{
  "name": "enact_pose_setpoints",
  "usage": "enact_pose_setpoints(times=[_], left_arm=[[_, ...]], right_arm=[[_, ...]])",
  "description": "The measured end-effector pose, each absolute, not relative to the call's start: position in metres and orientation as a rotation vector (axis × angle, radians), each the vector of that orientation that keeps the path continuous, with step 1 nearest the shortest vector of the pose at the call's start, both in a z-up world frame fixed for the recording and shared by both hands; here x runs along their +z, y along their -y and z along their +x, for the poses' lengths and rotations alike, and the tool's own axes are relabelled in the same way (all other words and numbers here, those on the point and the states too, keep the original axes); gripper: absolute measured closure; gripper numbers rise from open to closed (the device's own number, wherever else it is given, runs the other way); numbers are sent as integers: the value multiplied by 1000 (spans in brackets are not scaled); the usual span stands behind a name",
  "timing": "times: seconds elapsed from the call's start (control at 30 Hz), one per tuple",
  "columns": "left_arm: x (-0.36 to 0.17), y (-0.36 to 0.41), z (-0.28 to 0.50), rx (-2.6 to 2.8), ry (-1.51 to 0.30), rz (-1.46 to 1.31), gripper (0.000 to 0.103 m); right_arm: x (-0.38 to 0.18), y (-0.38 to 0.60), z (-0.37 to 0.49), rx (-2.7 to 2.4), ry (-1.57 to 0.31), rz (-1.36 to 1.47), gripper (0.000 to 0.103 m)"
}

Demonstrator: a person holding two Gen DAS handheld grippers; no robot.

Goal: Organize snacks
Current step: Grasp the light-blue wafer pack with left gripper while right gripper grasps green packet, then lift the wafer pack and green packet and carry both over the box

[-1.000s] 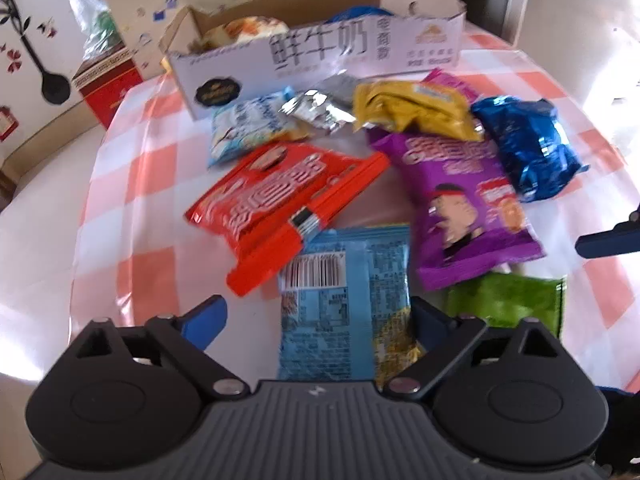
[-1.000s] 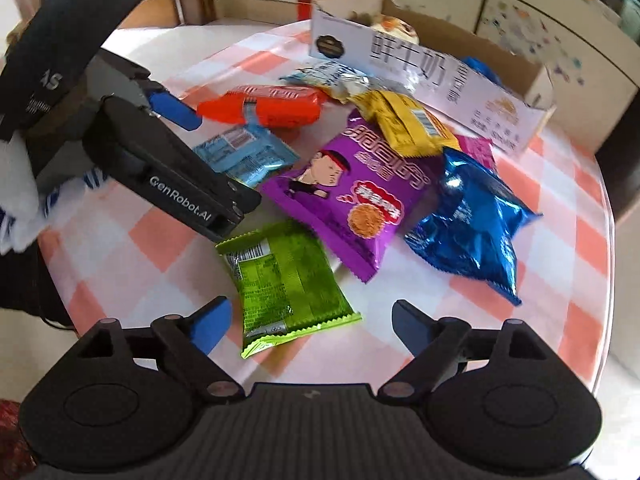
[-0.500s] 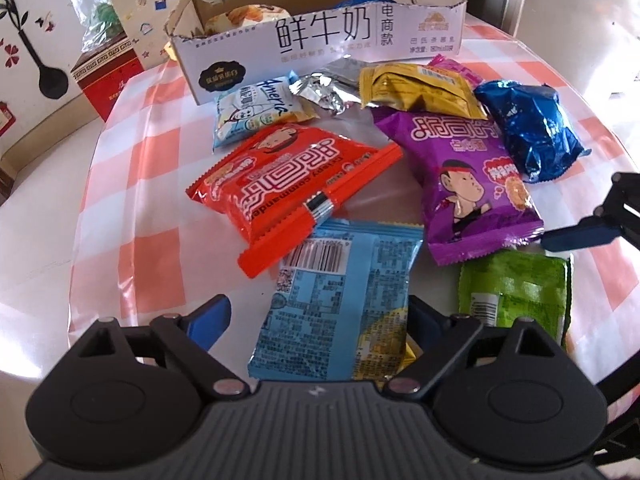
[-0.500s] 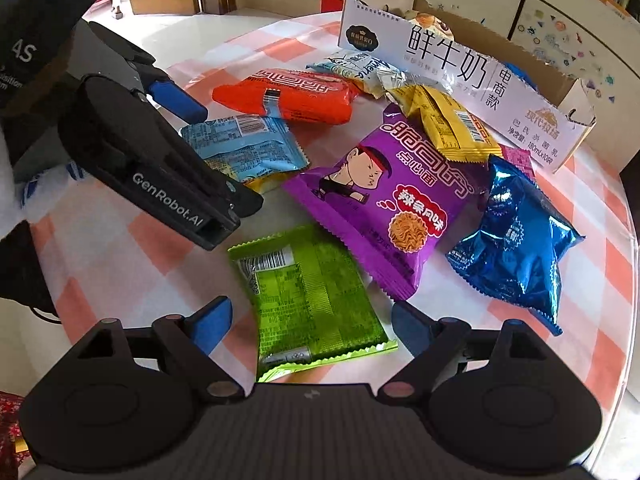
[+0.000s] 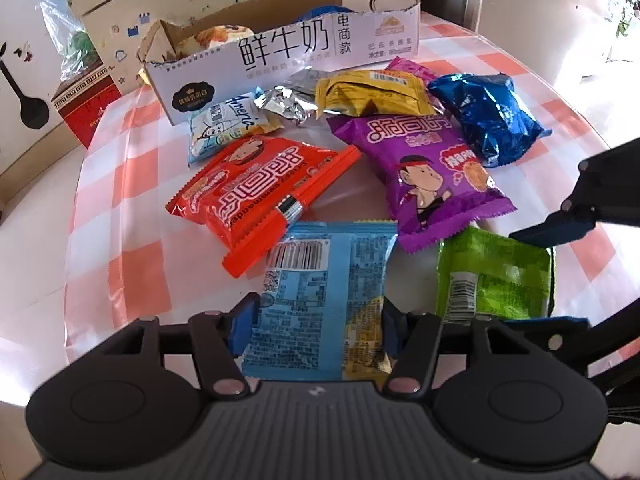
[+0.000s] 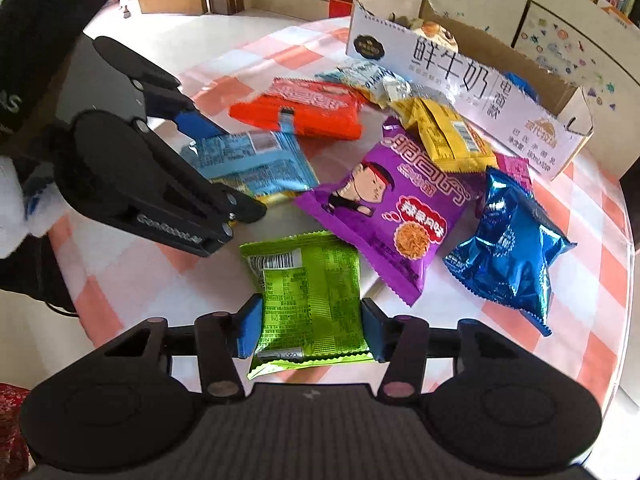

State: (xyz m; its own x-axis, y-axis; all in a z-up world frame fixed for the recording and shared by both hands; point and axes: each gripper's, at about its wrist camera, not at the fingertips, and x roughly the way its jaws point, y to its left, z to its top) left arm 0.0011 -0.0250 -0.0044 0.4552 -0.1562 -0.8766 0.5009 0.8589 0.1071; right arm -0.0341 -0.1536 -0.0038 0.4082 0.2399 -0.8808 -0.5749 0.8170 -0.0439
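Several snack packets lie on a checked table. My left gripper (image 5: 316,330) is open, its jaws on either side of a light blue packet (image 5: 320,292); the packet also shows in the right wrist view (image 6: 252,164). My right gripper (image 6: 312,330) is open, its jaws on either side of a green packet (image 6: 310,296), also visible in the left wrist view (image 5: 494,276). A red packet (image 5: 260,192), a purple packet (image 5: 424,176), a yellow packet (image 5: 372,94) and a dark blue packet (image 5: 490,118) lie beyond. An open cardboard box (image 5: 288,54) stands behind them.
A silver packet (image 5: 288,100) and a white-blue packet (image 5: 224,126) lie by the box front. A red box (image 5: 86,106) stands off the table's far left. The box holds a round bun pack (image 5: 216,36). The table edge curves close at the right (image 6: 624,208).
Both grippers have moved forward and down and narrowed. The left jaws now flank the light blue packet and the right jaws flank the green packet.
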Motion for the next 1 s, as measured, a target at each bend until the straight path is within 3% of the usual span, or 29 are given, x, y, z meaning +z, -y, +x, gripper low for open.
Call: enact_pose_setpoints(times=[1.0], left_arm=[[76, 12, -20, -377, -790, 343, 44]], right_arm=[[88, 173, -36, 472, -783, -317, 45]])
